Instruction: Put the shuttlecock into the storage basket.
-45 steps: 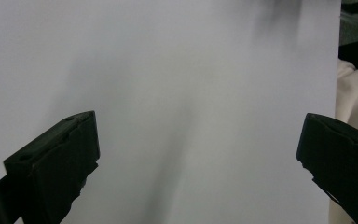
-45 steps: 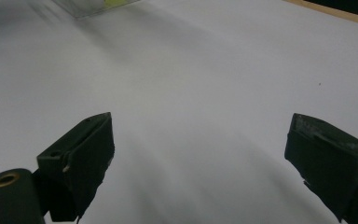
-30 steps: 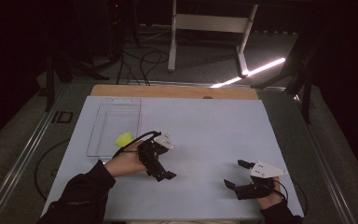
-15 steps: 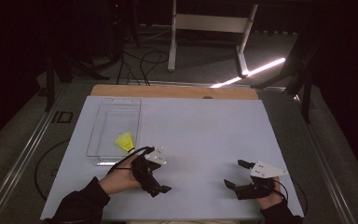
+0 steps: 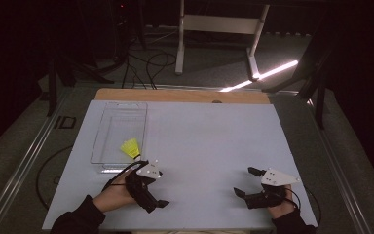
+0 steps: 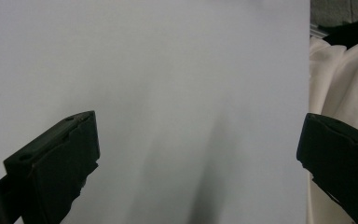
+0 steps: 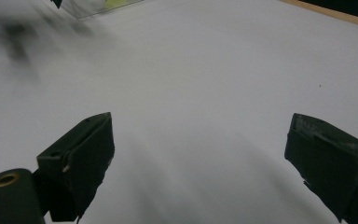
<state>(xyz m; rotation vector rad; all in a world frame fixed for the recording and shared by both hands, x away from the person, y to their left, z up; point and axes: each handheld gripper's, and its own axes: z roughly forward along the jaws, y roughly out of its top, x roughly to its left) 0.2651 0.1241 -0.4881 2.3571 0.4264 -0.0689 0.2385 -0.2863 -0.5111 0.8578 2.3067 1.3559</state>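
High view: pale table (image 5: 209, 146) (wooden far edge) amid dark room.

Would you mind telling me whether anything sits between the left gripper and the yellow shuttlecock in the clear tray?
Only the clear tray's own near wall does. The yellow shuttlecock lies inside, by the near right corner, and the left gripper, jaws open and empty, sits on the white table just outside. Reaching from above, nothing visible blocks it.

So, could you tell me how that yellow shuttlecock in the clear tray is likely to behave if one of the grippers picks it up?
The yellow shuttlecock looks feather-light, so a gentle grip should probably lift it. Its flared skirt seems thin and may crush or bend under hard jaws. Lying in the clear tray, its cone shape would likely roll in an arc if nudged.
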